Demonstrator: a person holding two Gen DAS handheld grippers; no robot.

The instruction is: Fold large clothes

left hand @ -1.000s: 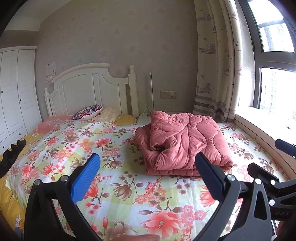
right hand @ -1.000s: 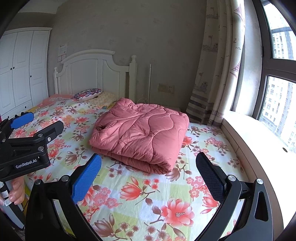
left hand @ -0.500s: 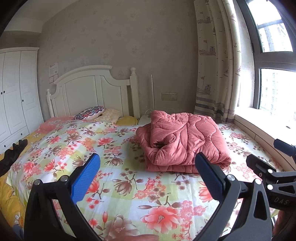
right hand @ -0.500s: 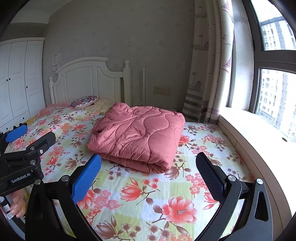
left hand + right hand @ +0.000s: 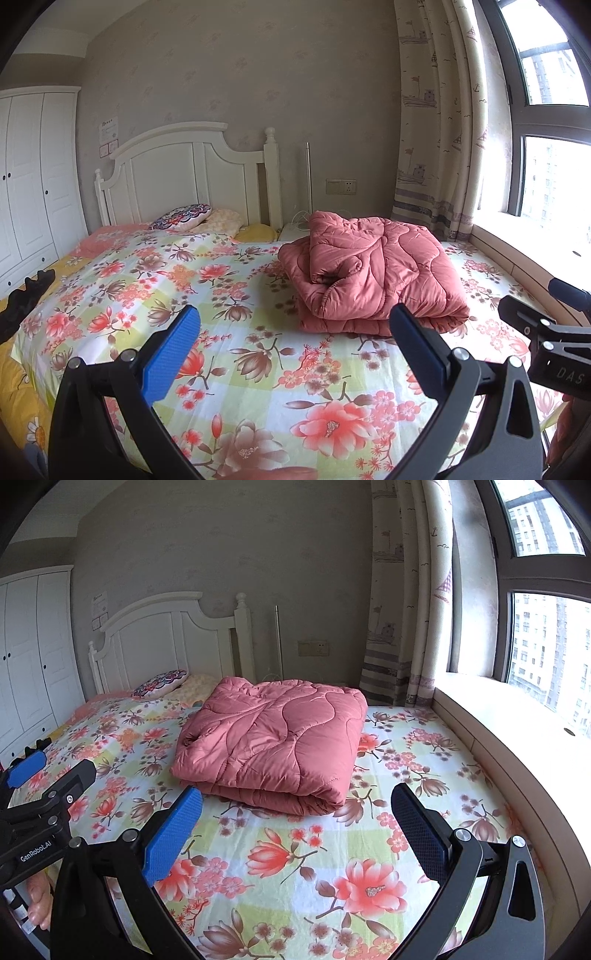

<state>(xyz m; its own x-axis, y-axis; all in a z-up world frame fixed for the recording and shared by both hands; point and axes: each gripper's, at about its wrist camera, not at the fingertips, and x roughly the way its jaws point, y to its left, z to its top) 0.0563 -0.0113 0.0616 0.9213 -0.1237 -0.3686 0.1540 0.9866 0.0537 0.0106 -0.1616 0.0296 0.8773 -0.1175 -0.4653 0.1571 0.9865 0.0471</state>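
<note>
Your left tool and right tool both gape apart, empty, and have drawn back (the bed looks farther off); the folded pink quilted comforter sits mid-frame on the floral-sheeted bed, seemingly finished.
</note>
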